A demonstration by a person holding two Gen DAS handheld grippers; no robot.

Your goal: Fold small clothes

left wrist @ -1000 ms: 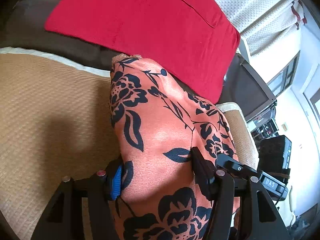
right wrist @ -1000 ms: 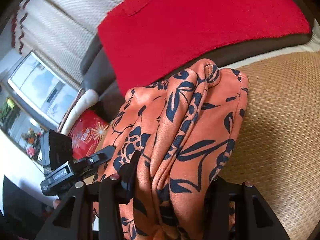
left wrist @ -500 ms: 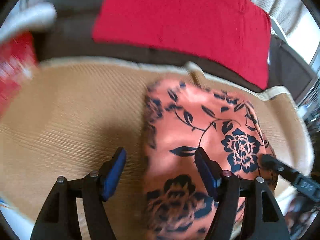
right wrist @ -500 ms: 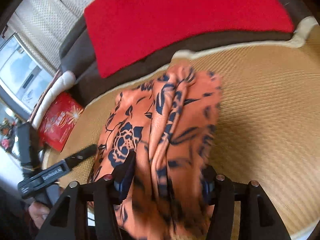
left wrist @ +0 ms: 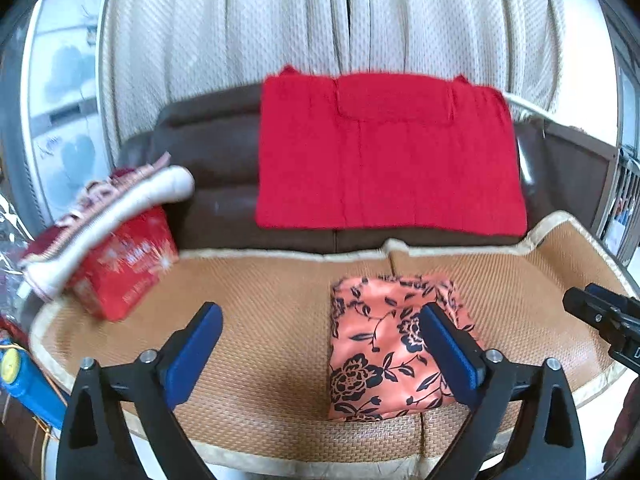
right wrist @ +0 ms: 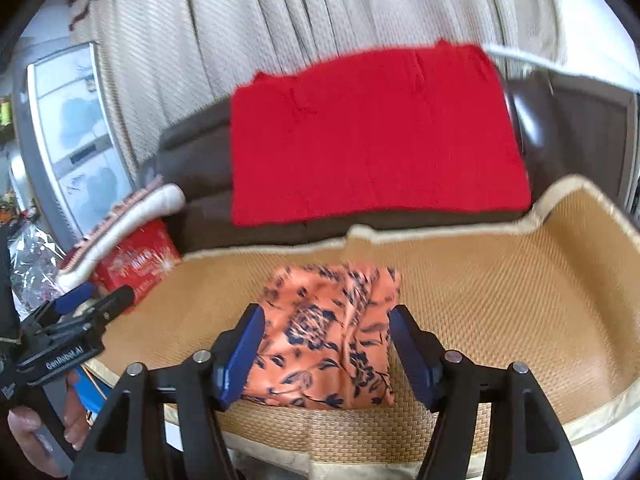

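Note:
The orange garment with dark blue flowers (left wrist: pixel 384 344) lies folded into a neat rectangle on the woven mat (left wrist: pixel 260 300). My left gripper (left wrist: pixel 320 320) hovers above and before it, jaws opening wide, nothing between the blue pads. In the right wrist view the same garment (right wrist: pixel 332 332) rests on the mat (right wrist: pixel 500 280) below my right gripper (right wrist: pixel 328 316), whose jaws are also opening and touch no cloth. The left gripper (right wrist: pixel 100 296) shows at the left edge there, held by a hand (right wrist: pixel 36 432).
A red cloth (left wrist: pixel 384 152) drapes over the brown sofa back (left wrist: pixel 208 148). At the mat's left end a red box (left wrist: pixel 124 264) sits under a rolled white cloth (left wrist: pixel 120 208). A blue object (left wrist: pixel 20 380) lies at far left. Pale curtains (left wrist: pixel 320 20) hang behind.
Both grippers let go of the garment, opened and pulled back and up. The garment now lies folded on the mat, seen whole from farther away.

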